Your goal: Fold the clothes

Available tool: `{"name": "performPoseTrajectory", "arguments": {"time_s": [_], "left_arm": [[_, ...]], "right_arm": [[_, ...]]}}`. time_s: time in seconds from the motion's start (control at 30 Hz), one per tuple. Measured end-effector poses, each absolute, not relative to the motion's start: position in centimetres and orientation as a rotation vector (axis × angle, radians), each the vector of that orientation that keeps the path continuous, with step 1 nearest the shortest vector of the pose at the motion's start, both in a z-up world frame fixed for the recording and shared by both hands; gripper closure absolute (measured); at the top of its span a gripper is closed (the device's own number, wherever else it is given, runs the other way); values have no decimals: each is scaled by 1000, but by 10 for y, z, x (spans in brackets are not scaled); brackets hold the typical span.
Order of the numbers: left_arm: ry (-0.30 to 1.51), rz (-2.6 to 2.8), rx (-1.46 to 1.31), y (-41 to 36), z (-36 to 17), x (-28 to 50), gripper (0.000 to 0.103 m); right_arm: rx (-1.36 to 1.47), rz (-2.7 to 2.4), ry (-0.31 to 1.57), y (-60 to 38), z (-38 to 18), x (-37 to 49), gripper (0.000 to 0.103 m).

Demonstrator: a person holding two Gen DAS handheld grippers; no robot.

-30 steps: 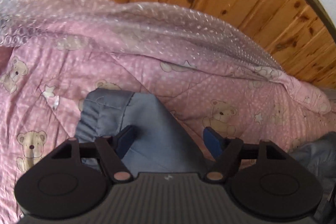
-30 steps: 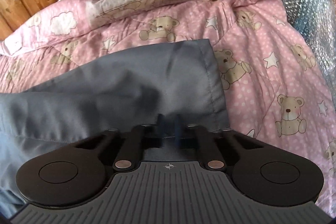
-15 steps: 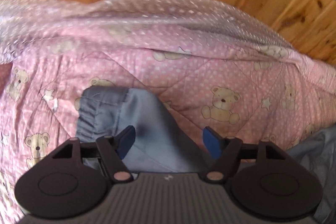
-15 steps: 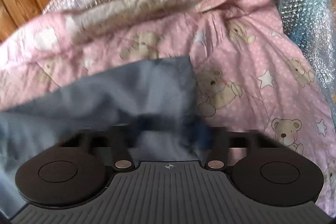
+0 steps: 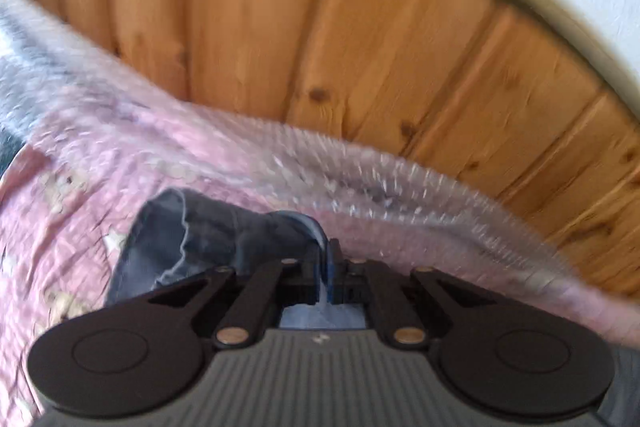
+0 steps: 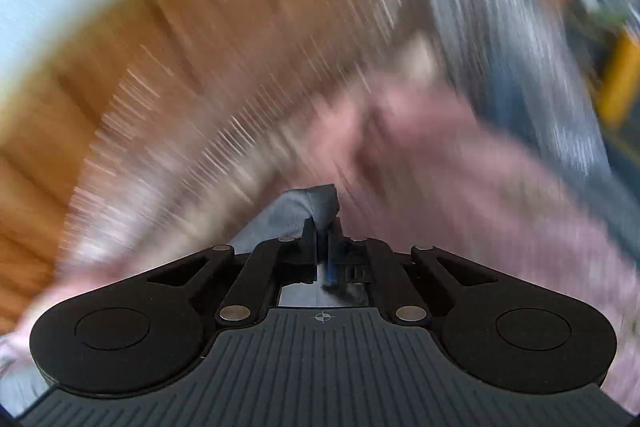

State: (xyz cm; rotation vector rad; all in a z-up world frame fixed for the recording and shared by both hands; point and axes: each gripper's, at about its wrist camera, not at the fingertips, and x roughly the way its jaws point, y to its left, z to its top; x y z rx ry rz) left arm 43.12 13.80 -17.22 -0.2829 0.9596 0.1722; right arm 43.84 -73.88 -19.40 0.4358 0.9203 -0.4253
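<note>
Over a pink bear-print quilt (image 5: 60,227) edged with bubble wrap (image 5: 380,183), below a wood-panelled wall (image 5: 320,47): left tongs (image 5: 326,259) pinched together on a fold of the blue-grey garment (image 5: 192,235), cuff end hanging to the left above the quilt. Right tongs (image 6: 322,231) nearly together, clamped on a raised peak of the same cloth (image 6: 316,201); surroundings heavily blurred.

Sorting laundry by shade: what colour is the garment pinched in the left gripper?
Grey-blue garment, with a paler stitched hem; clearest in the left wrist view.
</note>
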Motion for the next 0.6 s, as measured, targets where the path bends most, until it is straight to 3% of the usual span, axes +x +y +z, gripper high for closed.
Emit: {"name": "performPoseTrajectory", "arguments": {"time_s": [0.13, 0.17, 0.23, 0.37, 0.47, 0.6], "left_arm": [[956, 79, -233, 141, -161, 409, 81], [942, 51, -234, 150, -151, 392, 66], [915, 6, -224, 170, -129, 351, 54], [916, -10, -147, 211, -109, 260, 39], [945, 5, -91, 237, -113, 195, 34], [1009, -14, -249, 268, -146, 126, 34]], "right_arm": [[399, -415, 873, -713, -188, 409, 35], [389, -405, 858, -709, -180, 392, 31], [336, -388, 836, -695, -162, 355, 29], [204, -356, 830, -665, -135, 260, 11], [138, -368, 873, -640, -128, 187, 8], [127, -344, 949, -595, -132, 115, 8]]}}
